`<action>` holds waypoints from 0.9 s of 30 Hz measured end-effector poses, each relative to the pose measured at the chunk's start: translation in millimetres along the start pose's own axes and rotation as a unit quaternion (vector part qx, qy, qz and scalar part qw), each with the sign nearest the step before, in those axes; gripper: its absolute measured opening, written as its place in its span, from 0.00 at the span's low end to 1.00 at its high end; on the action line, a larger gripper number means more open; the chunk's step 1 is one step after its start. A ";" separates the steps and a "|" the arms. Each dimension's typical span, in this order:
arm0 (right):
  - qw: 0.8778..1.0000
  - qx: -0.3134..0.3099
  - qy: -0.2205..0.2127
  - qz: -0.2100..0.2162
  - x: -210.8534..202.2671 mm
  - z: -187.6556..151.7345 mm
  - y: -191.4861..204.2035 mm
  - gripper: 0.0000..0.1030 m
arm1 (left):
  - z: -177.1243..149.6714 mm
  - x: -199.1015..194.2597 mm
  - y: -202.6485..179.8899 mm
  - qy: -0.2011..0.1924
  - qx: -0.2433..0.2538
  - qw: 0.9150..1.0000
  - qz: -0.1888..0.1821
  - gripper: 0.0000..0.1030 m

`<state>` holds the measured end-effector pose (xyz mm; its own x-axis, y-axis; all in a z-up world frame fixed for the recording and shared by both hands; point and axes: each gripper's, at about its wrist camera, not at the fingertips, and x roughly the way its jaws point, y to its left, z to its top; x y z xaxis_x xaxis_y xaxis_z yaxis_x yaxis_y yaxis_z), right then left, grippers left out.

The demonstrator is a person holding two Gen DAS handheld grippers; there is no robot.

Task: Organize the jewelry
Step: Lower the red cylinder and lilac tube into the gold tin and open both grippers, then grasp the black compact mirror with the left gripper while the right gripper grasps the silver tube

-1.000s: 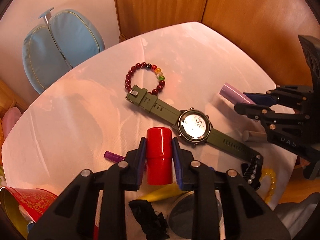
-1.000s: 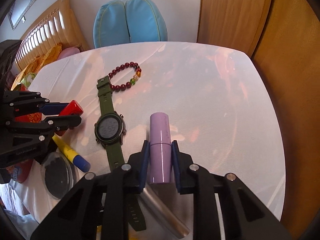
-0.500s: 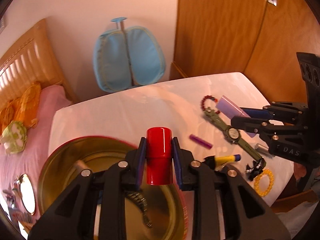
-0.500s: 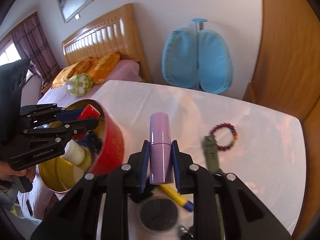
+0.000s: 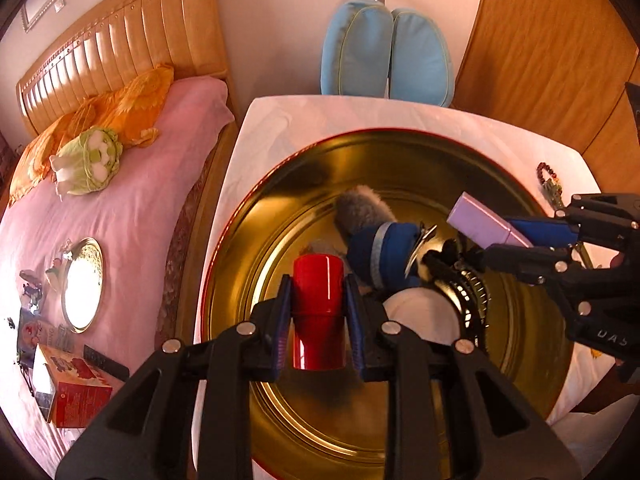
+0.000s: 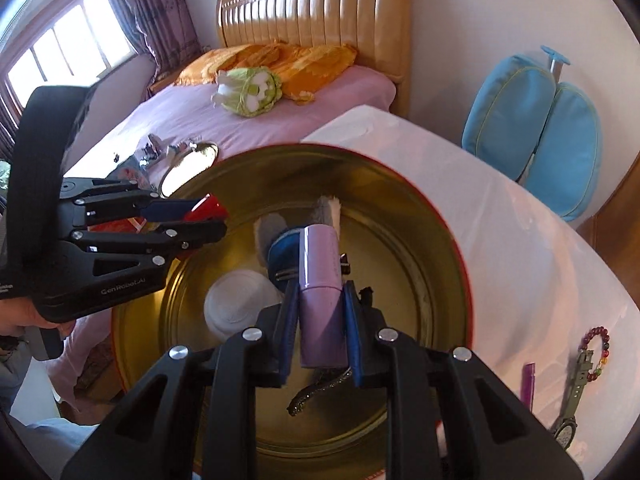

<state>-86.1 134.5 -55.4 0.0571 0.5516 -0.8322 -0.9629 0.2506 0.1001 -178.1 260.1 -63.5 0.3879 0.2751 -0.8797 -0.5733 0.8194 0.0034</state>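
My left gripper [image 5: 318, 292] is shut on a red lipstick tube [image 5: 319, 312] and holds it over the open round gold tin [image 5: 280, 208]. My right gripper [image 6: 320, 304] is shut on a lilac lipstick tube [image 6: 322, 292], also over the tin [image 6: 420, 216]. Each gripper shows in the other's view: the right one with the lilac tube [image 5: 484, 226], the left one with the red tube [image 6: 206, 208]. Inside the tin lie a blue and grey furry item [image 5: 380, 248], a white round case [image 6: 236, 304] and a dark chain [image 6: 320, 390].
The tin stands on a white table [image 6: 520, 248]. A red bead bracelet [image 6: 598, 340], a green watch [image 6: 576, 392] and a purple stick [image 6: 528, 384] lie on it to the right. A bed [image 5: 120, 220] lies left, a blue cushion chair [image 5: 384, 56] behind.
Both grippers have swung left from over the table's jewelry to above the open tin, each still holding its tube. The tin now fills both views.
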 end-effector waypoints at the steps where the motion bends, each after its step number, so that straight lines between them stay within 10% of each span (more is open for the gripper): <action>1: 1.000 0.004 0.014 -0.003 9.1 -1.1 1.5 0.23 | -0.8 7.0 3.3 0.009 0.003 1.000 0.000 0.25; 11: 0.997 0.016 0.067 -0.018 30.4 -5.0 15.9 0.23 | 3.1 32.2 -2.0 0.012 0.079 0.997 0.012 0.27; 18: 0.997 0.033 0.050 -0.045 21.3 -8.4 13.8 0.27 | 3.7 24.3 -6.2 -0.016 0.104 0.994 0.017 0.64; 23: 0.997 0.040 0.018 -0.056 3.4 -15.2 11.1 0.79 | 0.5 17.2 -9.9 -0.019 0.113 0.993 0.017 0.73; 27: 0.997 0.043 -0.009 -0.059 -13.1 -20.6 4.0 0.92 | -3.6 0.4 -19.9 -0.048 0.124 0.990 0.040 0.84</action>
<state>-96.1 111.9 -55.4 0.1744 0.5279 -0.8312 -0.9227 0.3824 0.0492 -169.1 242.1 -65.6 0.4226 0.3816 -0.8221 -0.4143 0.8881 0.1993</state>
